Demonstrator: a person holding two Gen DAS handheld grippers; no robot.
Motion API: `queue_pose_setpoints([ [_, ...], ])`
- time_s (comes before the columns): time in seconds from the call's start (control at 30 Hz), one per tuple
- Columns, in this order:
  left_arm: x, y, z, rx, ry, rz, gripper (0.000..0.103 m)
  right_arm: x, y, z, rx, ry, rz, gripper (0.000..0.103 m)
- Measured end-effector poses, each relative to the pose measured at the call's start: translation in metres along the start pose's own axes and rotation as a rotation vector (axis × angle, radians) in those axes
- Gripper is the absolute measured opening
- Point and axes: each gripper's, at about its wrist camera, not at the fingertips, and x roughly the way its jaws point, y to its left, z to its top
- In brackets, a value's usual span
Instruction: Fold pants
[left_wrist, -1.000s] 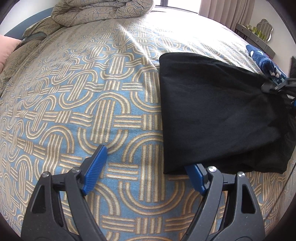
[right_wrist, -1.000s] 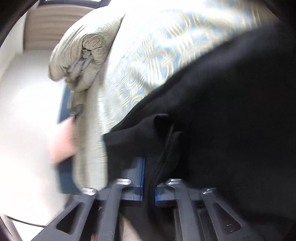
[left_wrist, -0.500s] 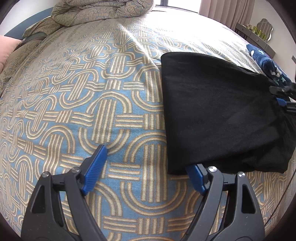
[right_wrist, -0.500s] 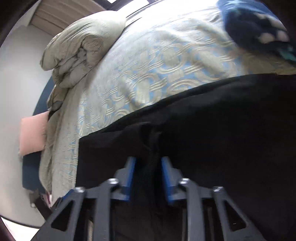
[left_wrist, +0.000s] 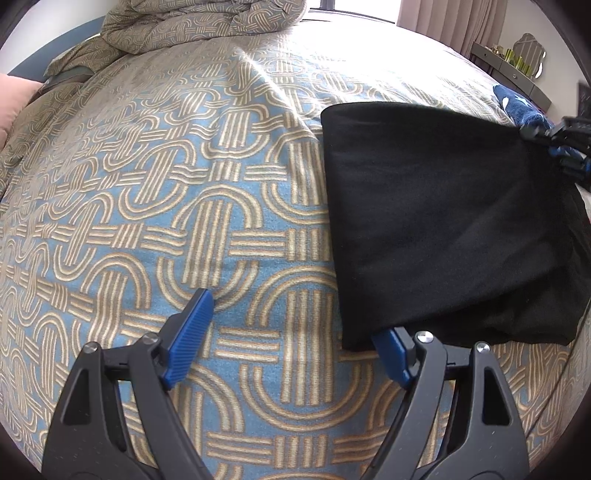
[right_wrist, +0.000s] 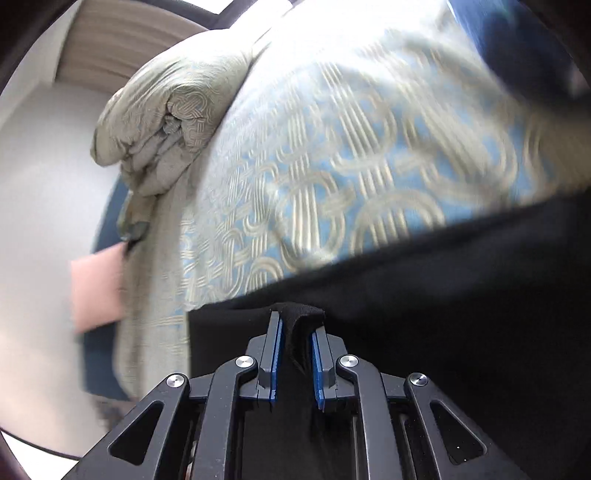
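The black pants (left_wrist: 443, 221) lie folded on the bed (left_wrist: 184, 184), their long side running away from the left claw (left_wrist: 291, 339) toward the right claw (left_wrist: 550, 147) at the far end. The right claw has just been closing and now pinches a fold of the pants' edge between its pads. The left claw gapes wide with nothing gripped, its right pad tucked against the near corner. So the left hand is nearer this corner.

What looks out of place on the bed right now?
The black pants aren't flat: the right tongs pinch up a bunched ridge of cloth. Beyond them, a rumpled duvet is heaped at the bed's far end.
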Motion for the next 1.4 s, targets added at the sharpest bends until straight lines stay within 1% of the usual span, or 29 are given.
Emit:
queue_pose_setpoints([
  [0.03,0.001,0.0,0.0,0.001,-0.002,0.001,0.083,-0.007,0.012,-0.004,-0.071,-0.038,-0.034,0.012],
  [0.07,0.001,-0.001,0.0,0.002,-0.003,0.002,0.083,-0.01,0.024,-0.008,-0.156,-0.073,-0.096,0.013],
  [0.1,0.001,-0.001,0.0,0.004,-0.003,0.003,0.083,-0.006,0.03,-0.012,-0.223,-0.078,-0.177,0.015],
  [0.13,0.001,-0.002,0.0,0.004,-0.003,0.004,0.083,0.001,0.028,-0.013,-0.251,-0.039,-0.258,0.024],
  [0.17,0.0,-0.002,0.0,0.001,-0.002,0.004,0.083,0.004,0.017,-0.014,-0.226,0.002,-0.307,0.031],
  [0.2,0.0,-0.002,0.0,-0.002,-0.002,0.004,0.083,0.004,0.009,-0.014,-0.177,0.022,-0.306,0.033],
  [0.27,-0.001,0.0,-0.002,-0.006,-0.003,0.0,0.083,-0.01,-0.012,-0.017,-0.054,0.023,-0.209,0.037],
  [0.3,-0.001,0.001,-0.003,-0.005,-0.004,-0.001,0.083,-0.018,-0.02,-0.019,-0.003,0.038,-0.18,0.041],
  [0.33,-0.001,0.001,-0.002,-0.003,-0.003,-0.001,0.083,-0.024,-0.026,-0.021,0.018,0.049,-0.172,0.046],
  [0.43,-0.003,0.0,-0.002,0.001,-0.007,0.006,0.083,-0.042,-0.03,-0.034,0.014,0.091,-0.135,0.049],
  [0.5,-0.003,0.0,-0.003,0.003,-0.018,0.019,0.084,-0.047,-0.026,-0.048,-0.007,0.137,-0.1,0.053],
  [0.53,-0.003,0.0,-0.003,0.002,-0.02,0.022,0.084,-0.046,-0.026,-0.059,-0.011,0.174,-0.074,0.056],
  [0.6,-0.004,0.0,-0.004,0.0,-0.024,0.027,0.084,-0.034,-0.019,-0.076,-0.018,0.238,-0.052,0.056],
  [0.63,-0.005,0.0,-0.005,0.003,-0.027,0.036,0.084,-0.033,-0.017,-0.085,-0.034,0.252,-0.048,0.052],
  [0.67,-0.006,0.001,-0.006,0.009,-0.029,0.041,0.084,-0.029,-0.01,-0.092,-0.076,0.244,-0.074,0.018],
  [0.7,-0.007,0.001,-0.007,0.011,-0.029,0.043,0.084,-0.026,-0.007,-0.097,-0.098,0.252,-0.097,0.009],
  [0.77,-0.009,0.002,-0.008,0.009,-0.025,0.045,0.084,-0.033,-0.004,-0.1,-0.071,0.225,-0.115,0.009],
  [0.83,-0.01,0.002,-0.008,0.014,-0.024,0.049,0.084,-0.046,-0.003,-0.097,-0.015,0.204,-0.065,0.008],
  [0.87,-0.009,0.002,-0.009,0.014,-0.022,0.047,0.084,-0.051,-0.008,-0.094,0.04,0.221,-0.02,0.009],
  [0.93,-0.008,0.001,-0.009,0.013,-0.018,0.046,0.084,-0.047,-0.024,-0.09,0.147,0.277,0.015,0.009],
  [0.97,-0.009,0.0,-0.009,0.015,-0.019,0.052,0.084,-0.042,-0.036,-0.089,0.191,0.311,-0.012,0.011],
  [1.0,-0.01,-0.001,-0.009,0.021,-0.02,0.055,0.084,-0.04,-0.044,-0.09,0.204,0.325,-0.084,0.011],
  [1.03,-0.011,-0.002,-0.01,0.028,-0.021,0.061,0.084,-0.04,-0.048,-0.092,0.206,0.313,-0.127,0.011],
  [1.07,-0.013,-0.002,-0.013,0.039,-0.025,0.067,0.084,-0.043,-0.05,-0.093,0.204,0.295,-0.108,0.012],
  [1.1,-0.014,-0.002,-0.014,0.045,-0.025,0.07,0.084,-0.048,-0.049,-0.094,0.191,0.281,-0.112,0.014],
  [1.17,-0.016,0.0,-0.015,0.045,-0.02,0.065,0.084,-0.059,-0.046,-0.095,0.147,0.244,-0.182,0.015],
  [1.23,-0.018,0.002,-0.016,0.039,-0.015,0.067,0.084,-0.068,-0.044,-0.096,0.119,0.22,-0.22,0.015],
  [1.33,-0.027,-0.004,-0.017,0.064,-0.025,0.09,0.084,-0.082,-0.047,-0.102,0.111,0.201,-0.246,0.024],
  [1.4,-0.034,-0.011,-0.018,0.094,-0.039,0.088,0.084,-0.088,-0.051,-0.104,0.092,0.187,-0.301,0.026],
])
